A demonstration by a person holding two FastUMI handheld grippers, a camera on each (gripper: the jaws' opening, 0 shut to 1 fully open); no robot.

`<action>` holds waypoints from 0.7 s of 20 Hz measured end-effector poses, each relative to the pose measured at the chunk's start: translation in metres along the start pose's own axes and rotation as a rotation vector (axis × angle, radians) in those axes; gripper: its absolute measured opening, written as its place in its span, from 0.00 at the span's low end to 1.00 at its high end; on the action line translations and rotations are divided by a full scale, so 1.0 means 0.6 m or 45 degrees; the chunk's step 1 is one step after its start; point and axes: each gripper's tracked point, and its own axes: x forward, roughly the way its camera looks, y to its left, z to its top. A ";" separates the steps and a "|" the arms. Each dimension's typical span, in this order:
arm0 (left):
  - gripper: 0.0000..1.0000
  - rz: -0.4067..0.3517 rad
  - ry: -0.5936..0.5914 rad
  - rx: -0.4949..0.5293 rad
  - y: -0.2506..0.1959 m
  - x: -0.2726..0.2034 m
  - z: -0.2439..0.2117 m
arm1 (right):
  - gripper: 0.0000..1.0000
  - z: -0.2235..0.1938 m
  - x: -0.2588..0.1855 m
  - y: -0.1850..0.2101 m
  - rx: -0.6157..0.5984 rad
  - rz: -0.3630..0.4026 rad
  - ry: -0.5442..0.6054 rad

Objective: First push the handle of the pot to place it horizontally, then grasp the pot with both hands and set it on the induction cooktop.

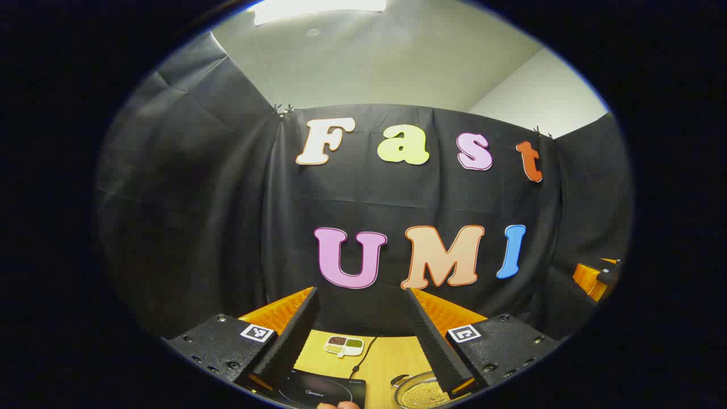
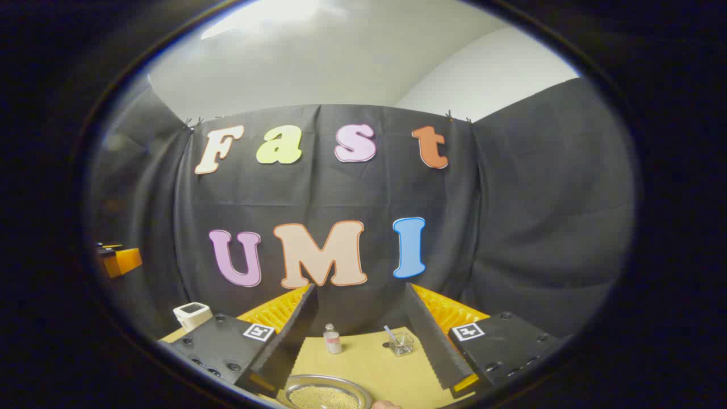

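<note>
In the left gripper view, the left gripper (image 1: 360, 335) sits nearest, its 2 fingers spread wide with nothing between them, raised and aimed at the booth wall rather than down at the work. Just beyond its fingertips, low in the view, lies the black induction cooktop (image 1: 318, 391) on the wooden table (image 1: 386, 360), with the pot (image 1: 420, 392) to its right, shallow, metal and holding fine yellowish grains. A small divided dish (image 1: 344, 345) sits farther back.

In the right gripper view, the right gripper (image 2: 360, 335) is likewise wide open and empty, held high above the pot (image 2: 325, 393). Farther off stand a small bottle (image 2: 331, 339) and a glass cup (image 2: 402, 343).

Both grippers seem poised before the handle push; the handle's angle cannot be told.
</note>
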 end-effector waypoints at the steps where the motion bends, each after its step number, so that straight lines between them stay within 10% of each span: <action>1: 0.95 -0.005 0.004 0.003 -0.003 -0.003 -0.001 | 0.97 0.000 0.000 0.003 -0.011 0.009 0.000; 14: 0.95 -0.011 0.039 -0.002 -0.027 -0.004 -0.007 | 0.98 -0.003 0.013 0.004 -0.121 0.056 0.004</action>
